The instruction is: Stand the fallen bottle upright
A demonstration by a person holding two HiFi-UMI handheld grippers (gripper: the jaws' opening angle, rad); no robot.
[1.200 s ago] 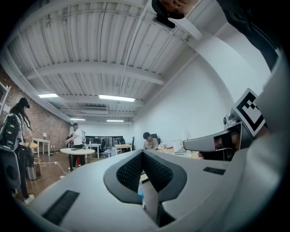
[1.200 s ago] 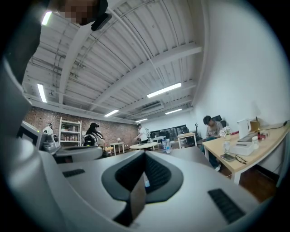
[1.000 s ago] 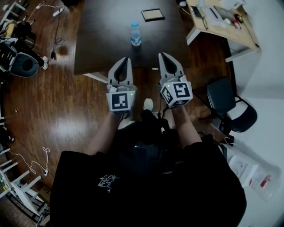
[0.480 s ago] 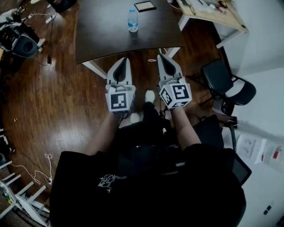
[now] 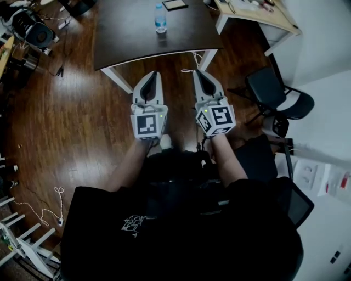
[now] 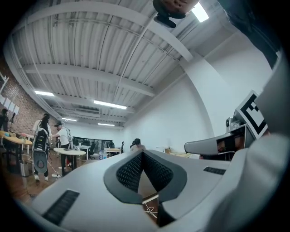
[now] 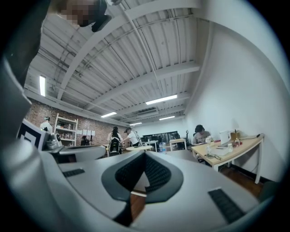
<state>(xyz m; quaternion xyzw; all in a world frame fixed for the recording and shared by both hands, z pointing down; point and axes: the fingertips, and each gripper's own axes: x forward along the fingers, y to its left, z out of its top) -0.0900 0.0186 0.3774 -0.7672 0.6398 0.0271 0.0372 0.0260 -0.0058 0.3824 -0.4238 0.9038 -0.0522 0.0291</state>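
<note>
A clear water bottle [image 5: 160, 17] with a blue label stands upright on the dark table [image 5: 131, 38] at the top of the head view. Both grippers hang over the wooden floor, well short of the table's near edge and apart from the bottle. My left gripper [image 5: 153, 76] is shut with nothing in it, and in the left gripper view [image 6: 142, 153] its pads meet at the tips. My right gripper [image 5: 196, 74] is also shut and empty, its pads touching in the right gripper view [image 7: 145, 154].
A flat framed object [image 5: 176, 4] lies on the table behind the bottle. A black chair [image 5: 269, 90] stands right of me, a light wooden desk [image 5: 258, 11] at top right. Equipment and cables [image 5: 33, 33] crowd the floor at top left. A white frame [image 5: 22, 241] sits lower left.
The table and bottle have slid up and away in the head view as both grippers drew back from the table together. Both stay shut and empty.
</note>
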